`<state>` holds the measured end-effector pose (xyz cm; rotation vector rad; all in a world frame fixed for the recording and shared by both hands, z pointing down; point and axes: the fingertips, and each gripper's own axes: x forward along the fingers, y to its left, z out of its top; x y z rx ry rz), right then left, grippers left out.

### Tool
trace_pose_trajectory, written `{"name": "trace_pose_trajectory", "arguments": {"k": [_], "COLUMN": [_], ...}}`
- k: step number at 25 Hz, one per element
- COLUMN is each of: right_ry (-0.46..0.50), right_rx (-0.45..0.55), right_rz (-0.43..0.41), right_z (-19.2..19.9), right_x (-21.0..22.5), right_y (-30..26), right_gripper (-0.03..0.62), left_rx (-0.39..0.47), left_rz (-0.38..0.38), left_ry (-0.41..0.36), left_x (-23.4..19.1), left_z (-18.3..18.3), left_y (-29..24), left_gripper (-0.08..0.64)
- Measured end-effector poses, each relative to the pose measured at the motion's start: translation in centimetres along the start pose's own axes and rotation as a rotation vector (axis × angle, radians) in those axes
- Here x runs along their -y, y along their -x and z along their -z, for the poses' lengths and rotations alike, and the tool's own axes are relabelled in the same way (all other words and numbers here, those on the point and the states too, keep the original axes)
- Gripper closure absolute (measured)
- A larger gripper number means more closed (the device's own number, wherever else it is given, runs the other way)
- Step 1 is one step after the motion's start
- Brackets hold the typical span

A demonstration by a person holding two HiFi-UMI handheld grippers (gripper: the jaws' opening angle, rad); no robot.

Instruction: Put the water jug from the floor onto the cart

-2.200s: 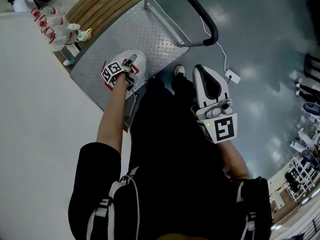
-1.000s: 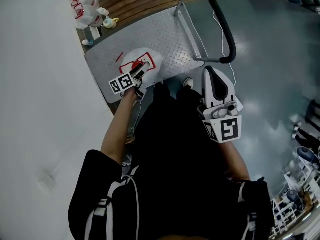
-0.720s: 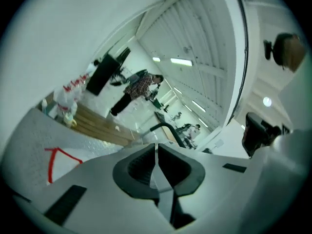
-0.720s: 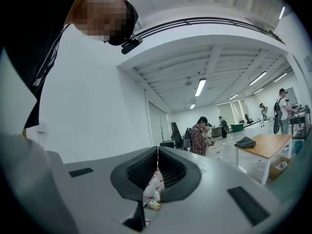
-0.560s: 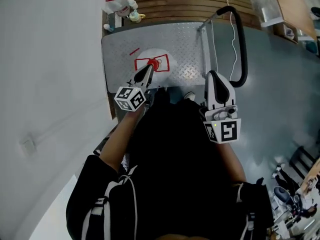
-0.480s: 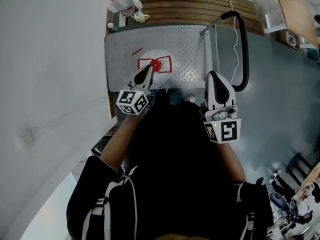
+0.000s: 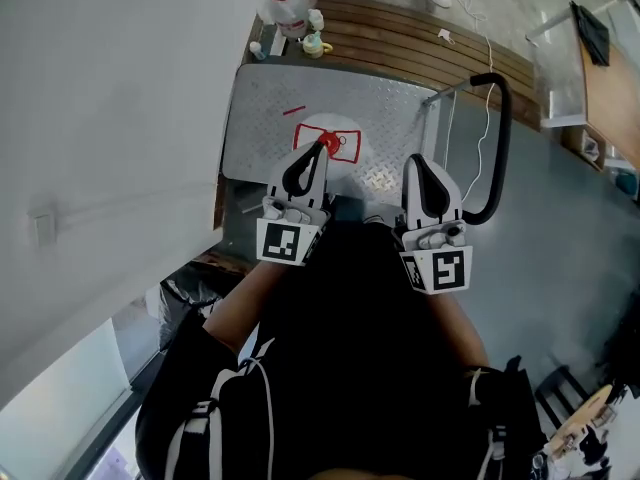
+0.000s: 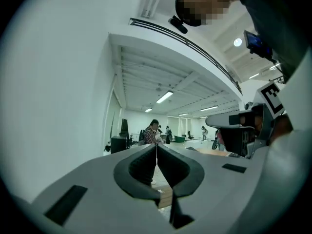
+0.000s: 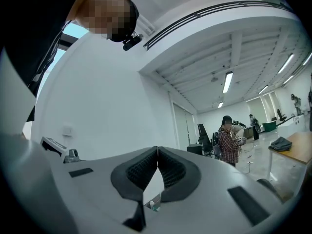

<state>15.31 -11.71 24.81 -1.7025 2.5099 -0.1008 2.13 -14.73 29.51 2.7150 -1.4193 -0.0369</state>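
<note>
Our left gripper (image 8: 156,149) and right gripper (image 9: 157,151) are pinched together, empty. Only the head view shows us the water jug (image 7: 348,143) standing on the cart (image 7: 260,108) (ridged steel deck). The gripper views show a white hall (image 9: 229,57) beyond.

White wall (image 7: 100,118) ran down the left, with a small wall plate (image 7: 42,230) on it. What looked like a window pane (image 7: 60,408) sat at near left. Glossy grey floor (image 7: 570,248) filled the right, with light glare on it. A wooden slatted strip (image 7: 420,40) lay at the far side and a wooden table (image 7: 612,88) at far right. Gripper views showed a big open hall with a white beamed ceiling (image 8: 146,67) and strip lights (image 9: 227,82) on. A desk (image 9: 297,147) and people (image 9: 227,140) stood far off.
</note>
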Motion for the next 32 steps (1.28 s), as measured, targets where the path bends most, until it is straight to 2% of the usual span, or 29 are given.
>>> {"name": "trace_pose_trajectory", "arguments": {"k": [5, 14, 19, 32], "right_ry": [0.041, 0.084, 0.099, 0.101], "right_rx": [0.01, -0.004, 0.003, -0.003], "right_rz": [-0.015, -0.005, 0.024, 0.104], "right_z": [-1.0, -1.3, -1.8, -1.4], "right_x": [0.1, 0.9, 1.8, 4.2], "right_y": [-0.5, -0.6, -0.4, 1.7], "right_gripper": [0.575, 0.575, 0.575, 0.575], "left_rx": [-0.014, 0.0, 0.018, -0.004], "left_rz": [-0.033, -0.032, 0.0, 0.066], "left_ry": [0.013, 0.009, -0.037, -0.008], "left_x": [0.3, 0.6, 1.5, 4.0], "left_z": [0.0, -0.2, -1.0, 0.1], "left_y": [0.2, -0.5, -1.7, -3.2], "left_gripper": [0.541, 0.541, 0.541, 0.541]}}
